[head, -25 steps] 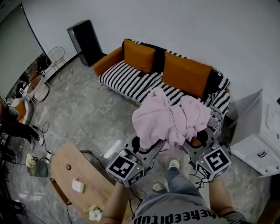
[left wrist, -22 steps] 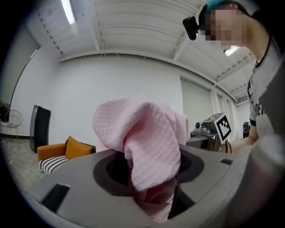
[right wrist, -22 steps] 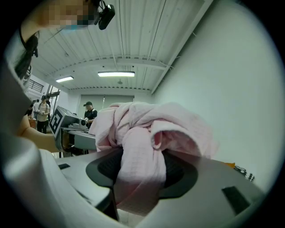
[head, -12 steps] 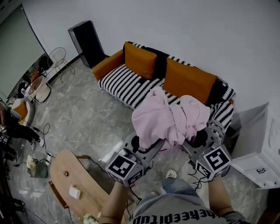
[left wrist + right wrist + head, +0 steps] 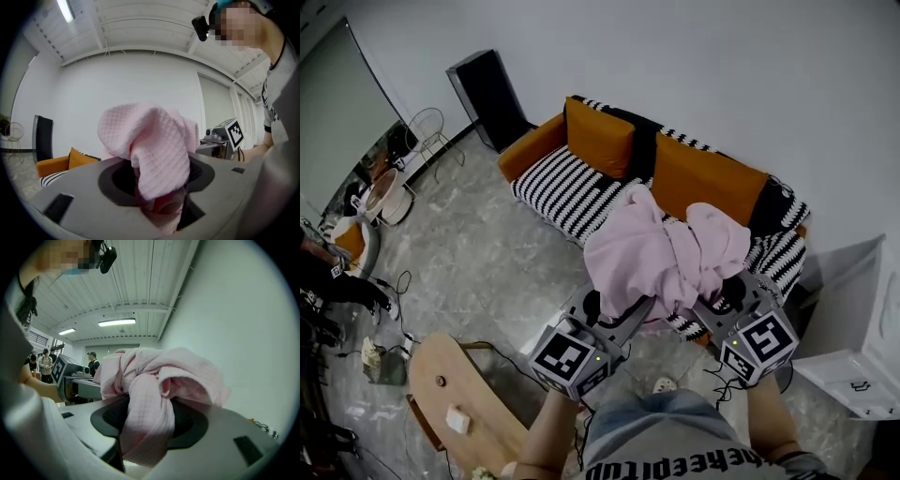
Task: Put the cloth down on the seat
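Cloth, pink waffle-weave, bunches between both grippers.

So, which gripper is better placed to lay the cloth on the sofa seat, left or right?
Probably the right gripper: it appears over one end of the seat, while the left gripper hangs over the floor. Both are shut on the cloth.

We see the cloth, pale pink with a waffle weave, bunched into a crumpled heap and held up in the air. Its lower folds are pinched in the left gripper and the right gripper. It hangs over the front edge of the seat, a black-and-white striped sofa with orange cushions, seemingly not touching it.
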`<state>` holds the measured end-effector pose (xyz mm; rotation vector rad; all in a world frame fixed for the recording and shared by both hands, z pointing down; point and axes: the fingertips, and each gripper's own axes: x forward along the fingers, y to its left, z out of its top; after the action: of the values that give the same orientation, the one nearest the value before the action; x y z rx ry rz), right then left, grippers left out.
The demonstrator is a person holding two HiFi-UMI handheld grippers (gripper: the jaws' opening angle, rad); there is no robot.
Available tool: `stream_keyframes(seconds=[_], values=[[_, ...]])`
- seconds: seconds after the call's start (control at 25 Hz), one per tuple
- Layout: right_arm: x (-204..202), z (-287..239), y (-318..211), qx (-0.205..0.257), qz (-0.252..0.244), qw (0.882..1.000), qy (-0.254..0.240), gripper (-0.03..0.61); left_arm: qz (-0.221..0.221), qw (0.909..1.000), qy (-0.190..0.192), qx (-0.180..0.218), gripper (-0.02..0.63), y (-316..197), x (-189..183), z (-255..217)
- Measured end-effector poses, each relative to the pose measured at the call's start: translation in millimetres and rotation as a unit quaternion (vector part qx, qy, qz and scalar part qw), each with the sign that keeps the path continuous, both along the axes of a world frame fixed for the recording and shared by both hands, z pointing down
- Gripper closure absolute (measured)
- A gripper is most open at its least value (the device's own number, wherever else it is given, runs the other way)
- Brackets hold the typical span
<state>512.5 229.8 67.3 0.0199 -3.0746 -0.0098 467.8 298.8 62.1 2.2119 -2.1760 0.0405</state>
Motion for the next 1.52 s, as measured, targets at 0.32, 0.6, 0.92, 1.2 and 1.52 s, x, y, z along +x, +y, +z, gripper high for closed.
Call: stream_keyframes(seconds=[0.32,0.6,0.92,1.2,1.52], values=[[-30,3,-11,-0.006,0.017,1.0,0.005,0.324,0.02,0.9996,0.011,-0.014,0.35,-12,-30,2],[-76,0,-3,-0.011,0.055,0.998,0.009,0.324,0.06,0.9981,0.0,-0.015,0.35,-9,-82,0],[-144,-6,10,-0.018,0.1,0.995,0.007,0.324,0.103,0.9946,-0.003,-0.018,0.35,-1,-157,-7],[-186,-5,20,-0.024,0.132,0.991,0.011,0.324,0.135,0.9906,-0.001,-0.023,0.35,4,-204,-4],[-210,11,19,-0.032,0.156,0.987,0.026,0.324,0.156,0.9873,0.018,-0.028,0.35,0,-230,12]])
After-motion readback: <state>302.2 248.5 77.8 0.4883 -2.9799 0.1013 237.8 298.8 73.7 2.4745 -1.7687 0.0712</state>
